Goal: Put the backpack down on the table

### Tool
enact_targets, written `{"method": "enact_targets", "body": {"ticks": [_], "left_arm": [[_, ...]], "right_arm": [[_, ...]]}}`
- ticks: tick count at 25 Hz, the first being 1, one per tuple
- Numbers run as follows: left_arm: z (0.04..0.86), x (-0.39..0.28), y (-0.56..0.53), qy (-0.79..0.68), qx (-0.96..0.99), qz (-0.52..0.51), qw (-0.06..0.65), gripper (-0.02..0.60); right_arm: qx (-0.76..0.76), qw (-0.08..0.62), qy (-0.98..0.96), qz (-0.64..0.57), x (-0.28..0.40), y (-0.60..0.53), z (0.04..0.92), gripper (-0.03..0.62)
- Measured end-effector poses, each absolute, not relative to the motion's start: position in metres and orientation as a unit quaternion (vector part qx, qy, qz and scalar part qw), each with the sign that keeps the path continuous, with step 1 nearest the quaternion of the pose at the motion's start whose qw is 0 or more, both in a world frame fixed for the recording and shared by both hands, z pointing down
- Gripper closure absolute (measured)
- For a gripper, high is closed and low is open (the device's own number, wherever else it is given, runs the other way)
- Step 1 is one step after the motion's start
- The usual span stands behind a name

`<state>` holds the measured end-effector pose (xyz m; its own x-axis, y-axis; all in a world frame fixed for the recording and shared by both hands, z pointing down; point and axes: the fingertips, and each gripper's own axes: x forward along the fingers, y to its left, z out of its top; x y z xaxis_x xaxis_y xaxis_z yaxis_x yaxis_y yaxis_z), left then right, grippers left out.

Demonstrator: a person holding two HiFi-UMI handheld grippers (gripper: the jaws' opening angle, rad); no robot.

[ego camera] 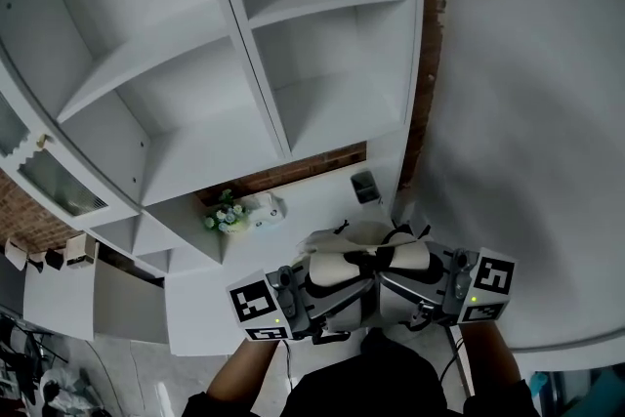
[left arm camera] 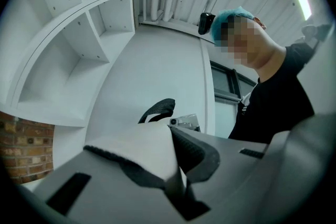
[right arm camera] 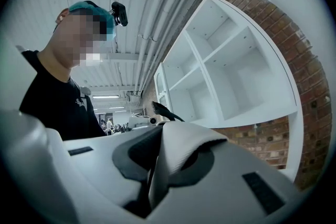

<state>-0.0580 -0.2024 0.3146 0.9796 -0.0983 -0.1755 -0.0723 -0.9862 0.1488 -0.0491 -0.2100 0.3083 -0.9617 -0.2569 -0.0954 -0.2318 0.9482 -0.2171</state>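
A cream backpack (ego camera: 363, 247) with black straps was held up between two grippers, just before a white ledge (ego camera: 322, 195). The left gripper (ego camera: 311, 293) and right gripper (ego camera: 415, 286) each pinched a fold of its fabric, jaws nearly closed. Behind stood white shelving (ego camera: 195, 63) against a brick wall (ego camera: 293, 173). A broad white surface (ego camera: 527, 112) spread to the right.

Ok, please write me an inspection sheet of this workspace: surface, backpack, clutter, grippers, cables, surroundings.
surface: white ledge under the shelves; whether the backpack touches it cannot be told.
job's things: cream backpack with black straps, carried between both grippers.
clutter: flower bunch; small dark object.
grippers: left gripper shut on backpack fabric; right gripper likewise.
cables: thin lead seems to hang below the right gripper.
surroundings: white shelf unit; brick wall; person in black top.
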Motion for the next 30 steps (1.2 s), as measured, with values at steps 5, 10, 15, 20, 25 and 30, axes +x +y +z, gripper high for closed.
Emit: {"method": "enact_targets", "body": {"ticks": [5,10,15,20,25,30], "left_arm": [[0.313,-0.043,-0.239,-0.053,0.992,-0.089,0.074,0.538],[0.315,-0.028,-0.274,-0.068,0.991,-0.089,0.074,0.538],[0.321,-0.013,-0.303,-0.083,0.990,-0.086,0.077,0.538],[0.325,0.000,-0.330,-0.096,0.989,-0.084,0.079,0.538],[0.336,0.011,-0.354,-0.112,0.986,-0.081,0.089,0.538],[0.353,0.020,-0.374,-0.124,0.983,-0.077,0.112,0.538]], "right_arm": [[-0.121,0.061,0.984,-0.115,-0.035,-0.246,0.305,0.546],[-0.108,0.057,0.988,-0.096,-0.017,-0.281,0.314,0.546],[-0.095,0.053,0.989,-0.098,-0.003,-0.310,0.321,0.546],[-0.088,0.053,0.990,-0.102,0.010,-0.336,0.325,0.546],[-0.078,0.045,0.990,-0.107,0.020,-0.359,0.335,0.546],[-0.071,0.038,0.989,-0.125,0.028,-0.379,0.353,0.546]]}}
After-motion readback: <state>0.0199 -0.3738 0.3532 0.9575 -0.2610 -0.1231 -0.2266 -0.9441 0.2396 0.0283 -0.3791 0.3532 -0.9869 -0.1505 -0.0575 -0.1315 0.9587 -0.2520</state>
